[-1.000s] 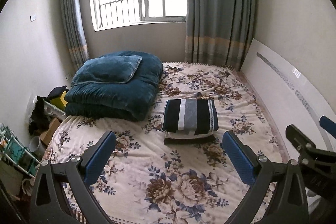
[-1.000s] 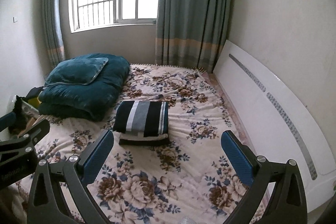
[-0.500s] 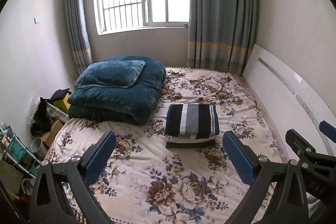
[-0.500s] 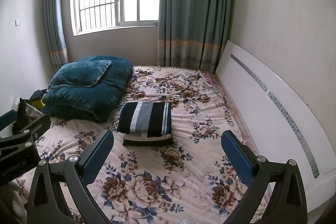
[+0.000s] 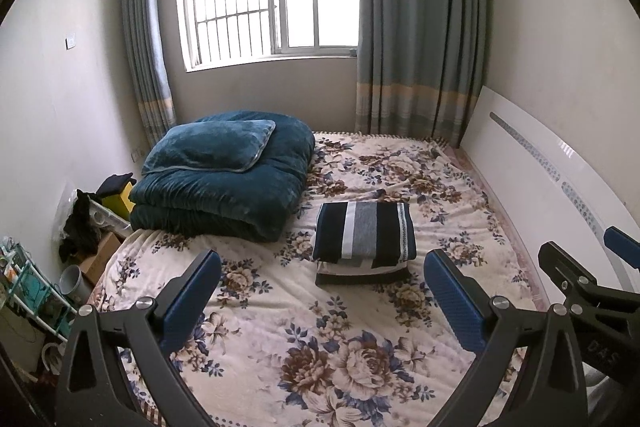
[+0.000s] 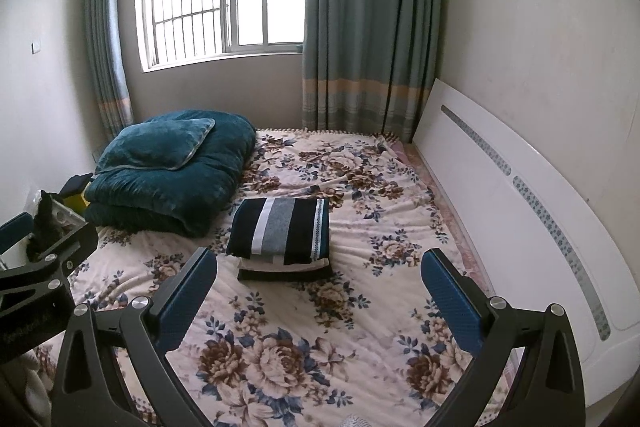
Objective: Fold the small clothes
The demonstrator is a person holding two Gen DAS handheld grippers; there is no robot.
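A small stack of folded clothes [image 5: 364,241] lies in the middle of the floral bed [image 5: 304,355]; the top piece is black with white and grey stripes. It also shows in the right wrist view [image 6: 282,233]. My left gripper [image 5: 320,291] is open and empty, held above the near part of the bed, short of the stack. My right gripper [image 6: 318,289] is open and empty too, beside the left one. Each gripper shows at the edge of the other's view: the right [image 5: 580,287], the left [image 6: 44,267].
A folded teal quilt with a pillow [image 5: 224,175] lies at the bed's far left. A white headboard [image 5: 560,179] runs along the right. Boxes, a bucket and a rack [image 5: 28,287] stand on the floor at left. A window and curtains [image 5: 412,27] are behind.
Both grippers have drawn back and tilted upward from the bed, so the stack sits lower in view and more wall and window show. Both stayed open.
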